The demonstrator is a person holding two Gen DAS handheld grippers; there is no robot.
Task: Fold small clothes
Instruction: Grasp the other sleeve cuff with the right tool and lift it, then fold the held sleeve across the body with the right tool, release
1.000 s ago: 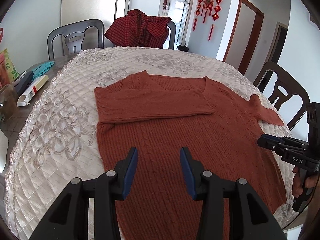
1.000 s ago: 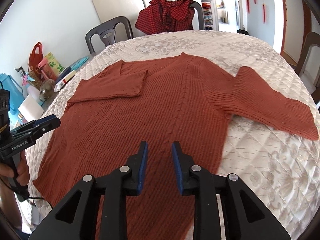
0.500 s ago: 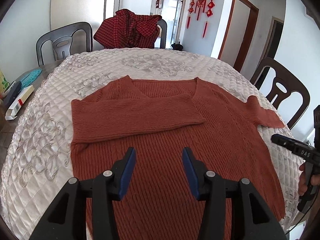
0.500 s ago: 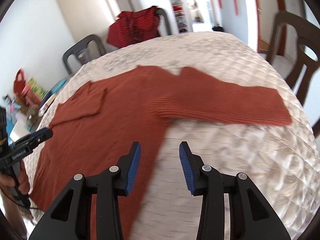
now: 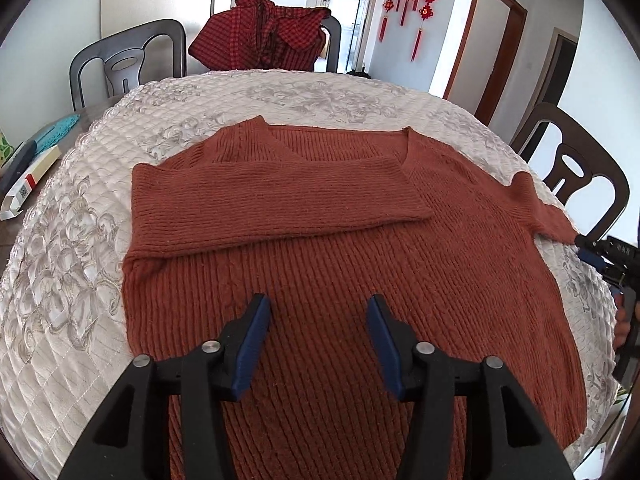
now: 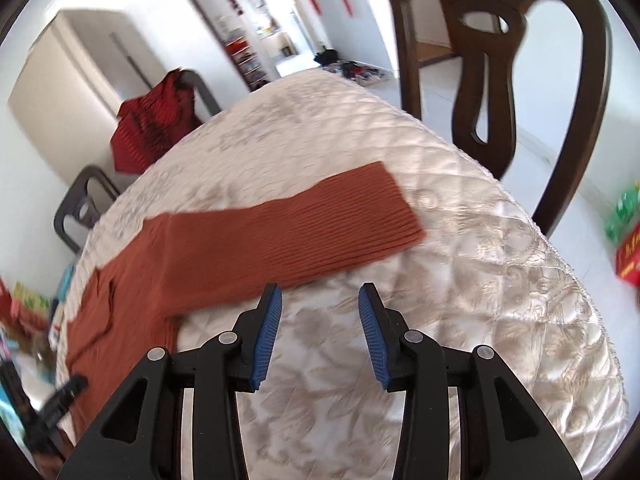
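A rust-orange knit sweater (image 5: 340, 248) lies flat on the quilted cream tablecloth (image 5: 60, 300). Its left sleeve (image 5: 272, 200) is folded across the chest. Its right sleeve (image 6: 304, 236) lies stretched out toward the table's right edge. My left gripper (image 5: 318, 340) is open and empty above the sweater's lower body. My right gripper (image 6: 320, 332) is open and empty over bare tablecloth (image 6: 480, 300), just in front of the outstretched sleeve. The right gripper also shows in the left wrist view (image 5: 608, 256) at the right edge.
Dark chairs stand around the table (image 5: 576, 168) (image 6: 504, 64) (image 5: 124, 68). A red checked garment (image 5: 264, 36) hangs on the far chair. A box (image 5: 28, 180) and small items lie at the table's left edge. A red packet (image 6: 628, 256) sits at the right.
My right gripper has swung right, from over the sweater's body to beside the outstretched right sleeve, and its jaws have opened wider. My left gripper has shifted slightly and stays open.
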